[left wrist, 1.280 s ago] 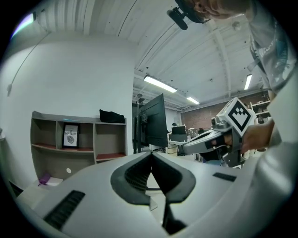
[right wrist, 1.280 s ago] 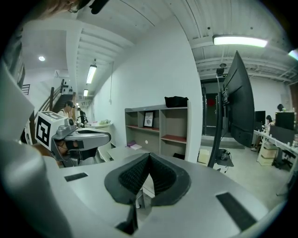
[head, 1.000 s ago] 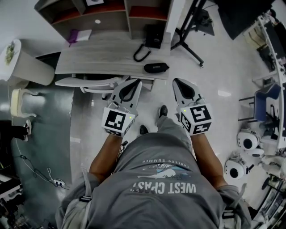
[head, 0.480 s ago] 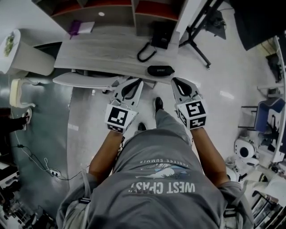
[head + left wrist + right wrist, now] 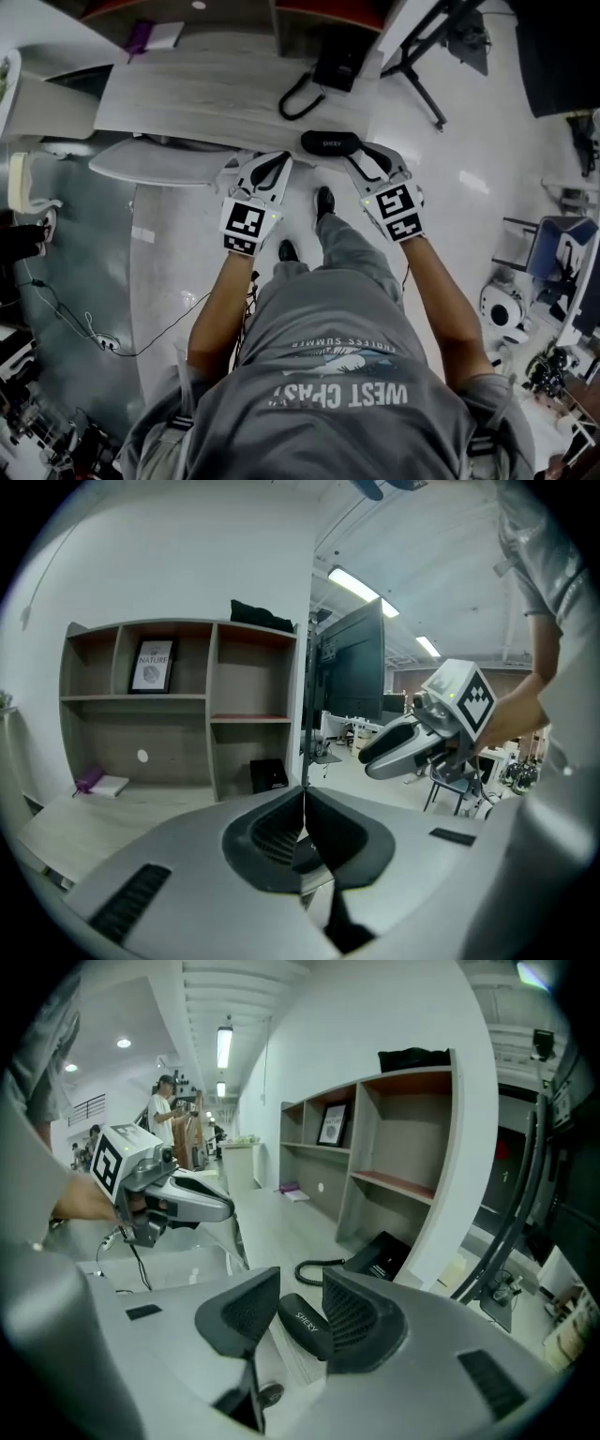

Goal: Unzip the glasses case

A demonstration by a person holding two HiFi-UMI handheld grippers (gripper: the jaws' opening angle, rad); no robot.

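A black glasses case [image 5: 330,142] lies on the front edge of the pale wooden desk [image 5: 206,98]. My right gripper [image 5: 364,157] reaches its right end. In the right gripper view the case [image 5: 306,1325], with white lettering, shows in the gap of that gripper [image 5: 300,1288]. Its jaws have just been opening and stand apart, not pressing on the case. My left gripper [image 5: 275,162] is shut and empty just left of the case, by the desk edge. In the left gripper view its jaws [image 5: 303,803] meet in a line, with the right gripper [image 5: 412,744] in the air beyond.
A black desk phone [image 5: 337,64] with a coiled cord [image 5: 295,98] sits behind the case. A shelf unit [image 5: 178,714] rises at the desk's back, with a purple item [image 5: 139,39] far left. A white chair [image 5: 155,167] is tucked under the desk. Tripod legs [image 5: 422,66] stand at right.
Both grippers have moved forward and down to the desk's front edge, the right one up to the case. The right jaws have parted; the left stays shut.
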